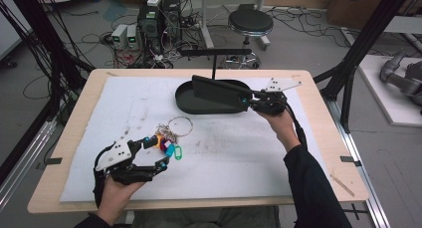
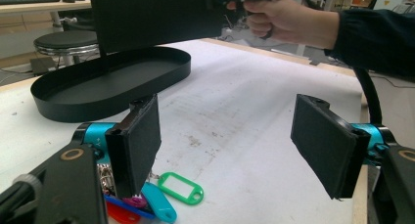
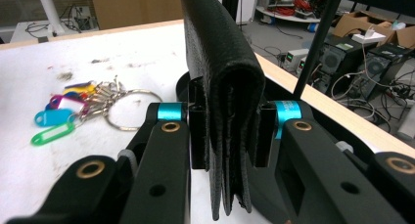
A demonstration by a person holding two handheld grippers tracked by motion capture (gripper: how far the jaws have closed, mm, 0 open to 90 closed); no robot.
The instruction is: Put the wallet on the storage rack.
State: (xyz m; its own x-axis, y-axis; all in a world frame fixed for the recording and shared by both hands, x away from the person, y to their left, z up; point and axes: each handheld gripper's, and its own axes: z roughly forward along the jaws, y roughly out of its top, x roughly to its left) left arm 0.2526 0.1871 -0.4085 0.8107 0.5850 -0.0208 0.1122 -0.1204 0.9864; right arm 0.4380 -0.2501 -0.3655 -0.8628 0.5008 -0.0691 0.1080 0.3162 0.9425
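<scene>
Left claw [image 1: 158, 152]: jaws are standing wide apart, nothing between the pads; no grip on anything.
Left claw position: it is hovering low over the near-left part of the tabletop [image 1: 74, 138], with the key bunch [image 1: 166, 144] lying just beside its far jaw.
Left gripper view: the two black pads [image 2: 139, 141] are framing bare white mat [image 2: 244, 116]; a green tag [image 2: 180, 187], a blue tag and a red one are peeking out under the left pad.
Key bunch: it is resting on the white mat, coloured tags fanned toward the person, a large metal ring [image 1: 180, 125] lying on the far side of them.
Right claw [image 1: 250, 99]: jaws are pressing on a black folded wallet [image 1: 219, 90], gripping it at one end.
Right gripper view: the wallet [image 3: 222, 77] is sitting edge-up between the jaws, its folded leather layers clamped on both sides.
Wallet position: it is being held in the air above the black oval tray [image 1: 185, 102], running roughly level across it; whether its far end is touching the tray I cannot tell.
Tray: it is sitting on the far middle of the mat, well apart from the key bunch.
Stand: a thin black post with a crossbar [image 1: 215, 52] is rising behind the tray.
</scene>
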